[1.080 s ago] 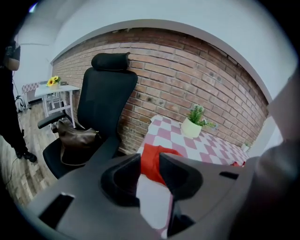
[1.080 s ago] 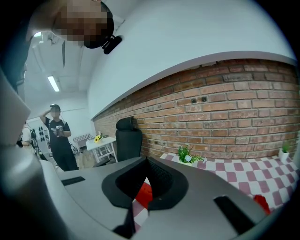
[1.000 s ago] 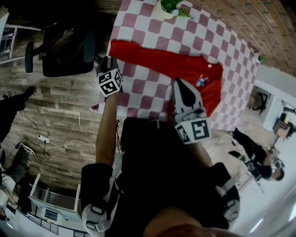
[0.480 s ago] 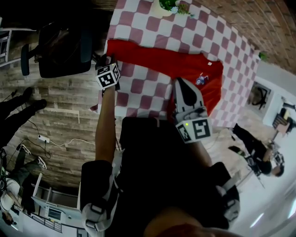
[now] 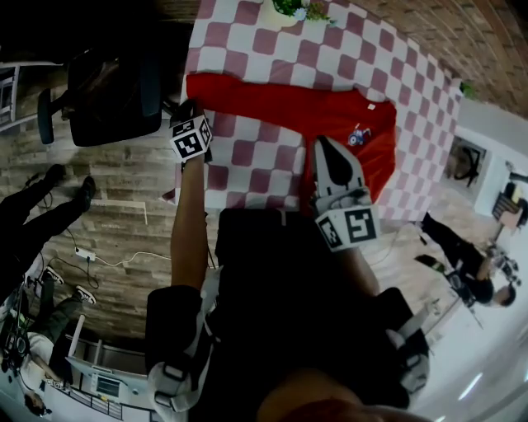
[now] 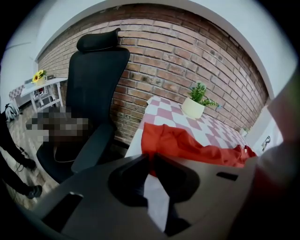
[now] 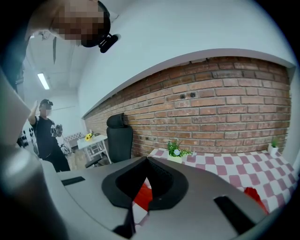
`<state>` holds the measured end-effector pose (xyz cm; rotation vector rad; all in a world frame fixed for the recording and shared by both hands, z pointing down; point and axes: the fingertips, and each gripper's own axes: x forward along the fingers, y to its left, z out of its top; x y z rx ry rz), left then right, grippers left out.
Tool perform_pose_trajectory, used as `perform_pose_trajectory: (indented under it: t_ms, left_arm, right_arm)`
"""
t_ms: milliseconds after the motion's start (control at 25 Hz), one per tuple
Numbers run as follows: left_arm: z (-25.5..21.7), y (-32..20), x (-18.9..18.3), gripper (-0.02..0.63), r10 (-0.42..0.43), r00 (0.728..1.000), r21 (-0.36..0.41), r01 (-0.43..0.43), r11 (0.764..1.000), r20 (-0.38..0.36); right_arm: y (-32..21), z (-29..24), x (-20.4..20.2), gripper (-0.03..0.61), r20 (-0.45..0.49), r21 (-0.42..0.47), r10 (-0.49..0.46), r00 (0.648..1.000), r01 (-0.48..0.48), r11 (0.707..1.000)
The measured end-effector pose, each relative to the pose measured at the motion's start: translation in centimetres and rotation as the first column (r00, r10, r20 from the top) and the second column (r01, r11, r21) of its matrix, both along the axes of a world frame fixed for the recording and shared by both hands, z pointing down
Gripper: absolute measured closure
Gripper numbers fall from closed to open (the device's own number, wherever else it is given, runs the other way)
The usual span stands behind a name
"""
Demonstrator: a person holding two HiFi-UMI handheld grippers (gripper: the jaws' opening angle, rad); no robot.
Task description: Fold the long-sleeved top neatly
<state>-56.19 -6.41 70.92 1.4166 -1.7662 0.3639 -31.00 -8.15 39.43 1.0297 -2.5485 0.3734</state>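
Note:
A red long-sleeved top (image 5: 313,111) lies spread on the checked tablecloth (image 5: 247,152), one sleeve reaching to the table's left edge. My left gripper (image 5: 188,107) sits at that sleeve's end. In the left gripper view its jaws (image 6: 151,158) are closing, with a strip of the red sleeve (image 6: 187,143) pinched between the tips. My right gripper (image 5: 322,146) hovers over the top's near hem, jaws shut. In the right gripper view its tips (image 7: 147,160) meet, and red cloth (image 7: 143,197) shows below them; I see nothing gripped.
A potted plant (image 5: 293,10) stands at the table's far edge. A black office chair (image 5: 107,91) is just left of the table, near the left gripper. People stand on the floor at the right (image 5: 462,280) and at the left (image 5: 33,214).
My left gripper has come down a little onto the sleeve's end at the table's left edge. The right gripper has stayed over the hem.

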Motion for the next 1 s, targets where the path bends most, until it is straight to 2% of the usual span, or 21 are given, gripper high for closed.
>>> perform_pose_trajectory:
  t_ms: [280,520,760,1000]
  left_arm:
    - [-2.6,-0.1,0.7,0.572,0.038,0.998,0.048,-0.04,0.998,0.052]
    - [-7.6,-1.1,2.6,0.574,0.086,0.989,0.126,-0.101,0.987,0.119]
    - [-12.6,-2.1,6.5,0.574,0.141,0.972,0.205,-0.179,0.962,0.188]
    - [-17.4,-2.5,12.8,0.574,0.195,0.955,0.278,-0.254,0.927,0.223]
  right_arm:
    - [0.3,-0.6,3.2,0.57,0.011,0.009,0.072,0.997,-0.072,0.997]
    - [0.9,-0.9,7.7,0.571,0.034,0.013,0.157,0.987,-0.158,0.987]
    - [1.7,-1.3,13.2,0.571,0.053,0.03,0.23,0.972,-0.232,0.972]
    - [3.0,-1.9,18.8,0.571,0.082,0.048,0.285,0.955,-0.289,0.956]
